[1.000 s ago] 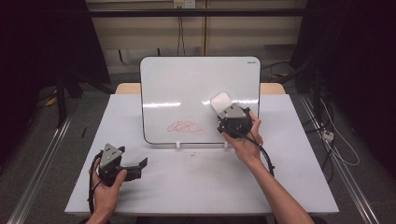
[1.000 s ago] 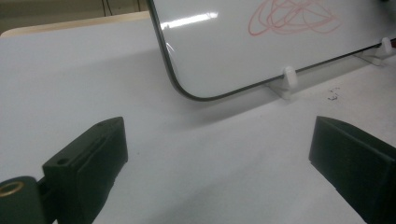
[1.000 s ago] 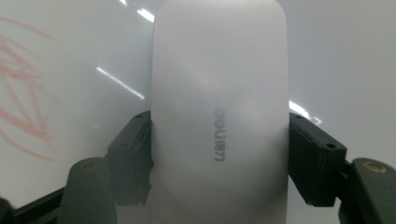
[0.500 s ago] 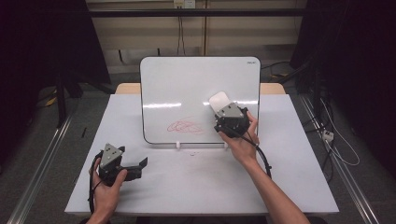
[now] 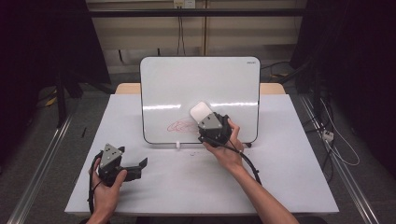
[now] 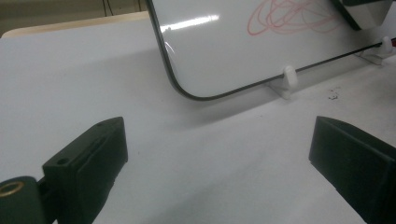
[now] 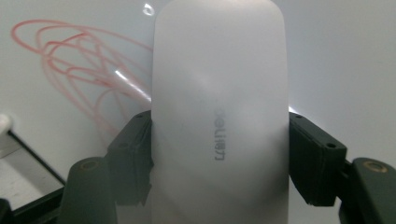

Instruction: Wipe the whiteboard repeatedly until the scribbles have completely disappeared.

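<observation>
A whiteboard [image 5: 201, 84] stands upright at the back of the table, with a red scribble [image 5: 180, 125] low on its face. My right gripper [image 5: 205, 122] is shut on a white eraser [image 5: 200, 112], holding it against the board right beside the scribble. In the right gripper view the eraser [image 7: 219, 107] sits between both black jaws, and the scribble [image 7: 79, 65] lies to its left. My left gripper [image 5: 140, 165] rests open on the table at the front left. In the left gripper view its jaws stand wide apart with bare table between them, and the scribble [image 6: 289, 16] is seen far off.
The whiteboard stands on small white feet [image 5: 178, 145]. A white table [image 5: 289, 177] holds everything. Dark curtains, cables and floor rails surround it. A cable trails from the right gripper along the forearm [image 5: 252, 186].
My right gripper has carried the eraser leftward across the board and slightly down, reaching the red scribble. The left gripper has stayed where it was.
</observation>
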`<state>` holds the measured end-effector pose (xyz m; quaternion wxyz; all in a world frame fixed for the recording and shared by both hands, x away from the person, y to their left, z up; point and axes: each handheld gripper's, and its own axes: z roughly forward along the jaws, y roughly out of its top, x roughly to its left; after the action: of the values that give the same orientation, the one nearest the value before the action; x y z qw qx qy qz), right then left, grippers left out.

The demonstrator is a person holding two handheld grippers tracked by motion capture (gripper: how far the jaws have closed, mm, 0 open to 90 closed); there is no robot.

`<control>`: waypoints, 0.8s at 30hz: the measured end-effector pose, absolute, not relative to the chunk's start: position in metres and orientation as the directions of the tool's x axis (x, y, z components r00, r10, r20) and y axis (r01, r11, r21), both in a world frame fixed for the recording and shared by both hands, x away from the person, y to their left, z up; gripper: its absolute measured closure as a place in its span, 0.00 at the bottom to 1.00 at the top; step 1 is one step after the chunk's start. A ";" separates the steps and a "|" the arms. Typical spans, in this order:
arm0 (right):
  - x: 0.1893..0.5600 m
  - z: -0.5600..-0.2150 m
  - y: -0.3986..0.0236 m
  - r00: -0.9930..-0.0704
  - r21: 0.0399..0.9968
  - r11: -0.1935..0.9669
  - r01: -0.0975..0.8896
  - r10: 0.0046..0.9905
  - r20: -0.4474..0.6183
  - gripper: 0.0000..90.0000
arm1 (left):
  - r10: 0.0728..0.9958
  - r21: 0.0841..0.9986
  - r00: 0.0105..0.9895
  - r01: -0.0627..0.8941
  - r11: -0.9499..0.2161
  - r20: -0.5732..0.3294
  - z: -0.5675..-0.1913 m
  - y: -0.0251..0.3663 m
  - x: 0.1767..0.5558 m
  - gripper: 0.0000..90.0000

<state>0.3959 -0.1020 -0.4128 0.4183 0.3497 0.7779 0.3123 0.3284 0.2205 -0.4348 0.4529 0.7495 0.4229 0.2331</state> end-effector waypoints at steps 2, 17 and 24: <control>0.395 -0.414 -0.100 -0.409 0.777 0.564 0.280 0.802 -0.435 0.35 | 0.844 0.876 0.535 0.421 -0.234 -0.032 -0.434 0.221 0.328 0.05; 0.402 -0.404 -0.113 -0.389 0.792 0.531 0.301 0.827 -0.407 0.35 | 0.843 0.875 0.537 0.425 -0.231 -0.038 -0.435 0.223 0.329 0.05; 0.417 -0.385 -0.131 -0.337 0.812 0.491 0.317 0.858 -0.388 0.35 | 0.840 0.874 0.542 0.424 -0.239 -0.033 -0.435 0.222 0.329 0.05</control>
<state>0.4172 -0.1307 -0.3854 0.4234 0.3904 0.7524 0.3196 0.3287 0.2220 -0.4349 0.4521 0.7527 0.4196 0.2301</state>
